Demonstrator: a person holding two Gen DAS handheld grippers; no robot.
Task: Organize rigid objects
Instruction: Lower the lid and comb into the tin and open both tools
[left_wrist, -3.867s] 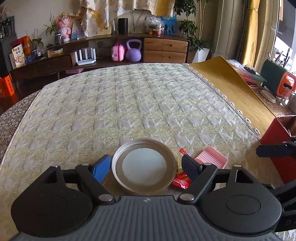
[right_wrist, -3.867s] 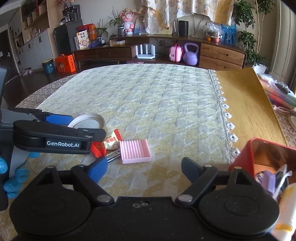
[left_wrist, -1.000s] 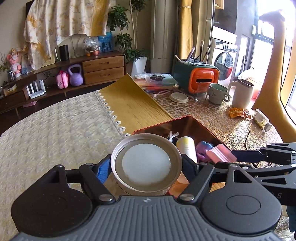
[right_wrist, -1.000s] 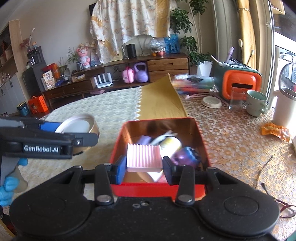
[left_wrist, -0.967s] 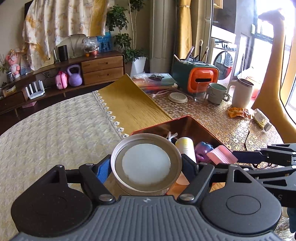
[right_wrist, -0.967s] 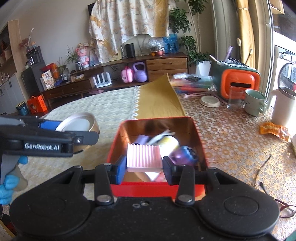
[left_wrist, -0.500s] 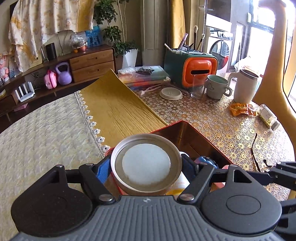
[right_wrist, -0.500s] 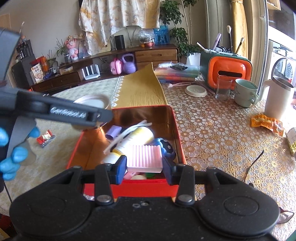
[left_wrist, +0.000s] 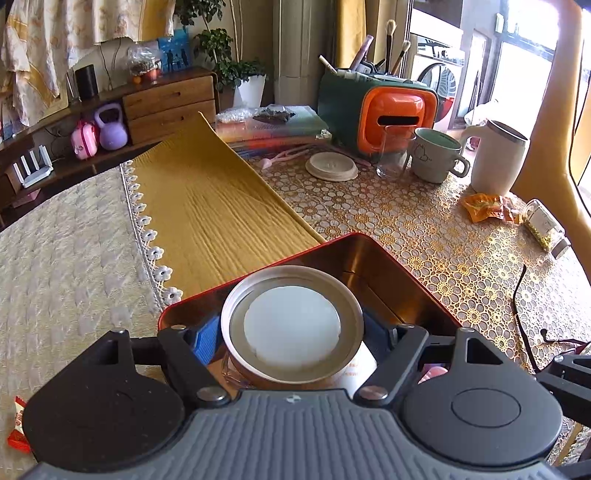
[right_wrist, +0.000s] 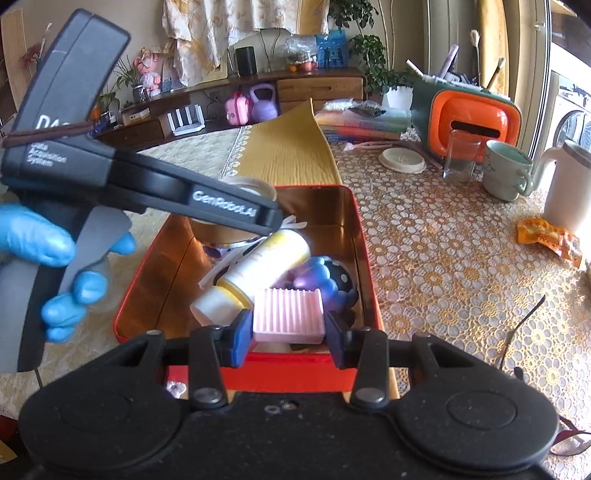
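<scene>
Round lid (left_wrist: 291, 325), metal-rimmed with a pale white centre, sits clamped between the fingers of our left gripper (left_wrist: 291, 338), which stand fairly wide apart because the lid fills the whole gap; the blue pad (left_wrist: 207, 341) presses its left edge and the dark pad its right. In the left wrist view the lid lies at lower centre, face up and nearly level, held above the near part of the red tin box (left_wrist: 406, 280). In the right wrist view we see the same gripper from the side in the upper left, a blue-gloved hand (right_wrist: 55, 266) around its handle, and only a sliver of the lid shows past it over the box's far end.

Our right gripper (right_wrist: 288, 328) has its fingers drawn in to a moderate gap, pressing both sides of a pink ribbed block (right_wrist: 288, 314) (a rectangular piece with fine parallel grooves on top). The block sits at lower centre of that frame, flat between the pads, above the near end of the box. Inside the box, just beyond the block, lie a white-and-yellow tube (right_wrist: 258, 273) on its side and a purple toy with a dark spotted part (right_wrist: 325, 280), touching each other. The box rests on a gold-patterned lace tablecloth (right_wrist: 443, 258).
</scene>
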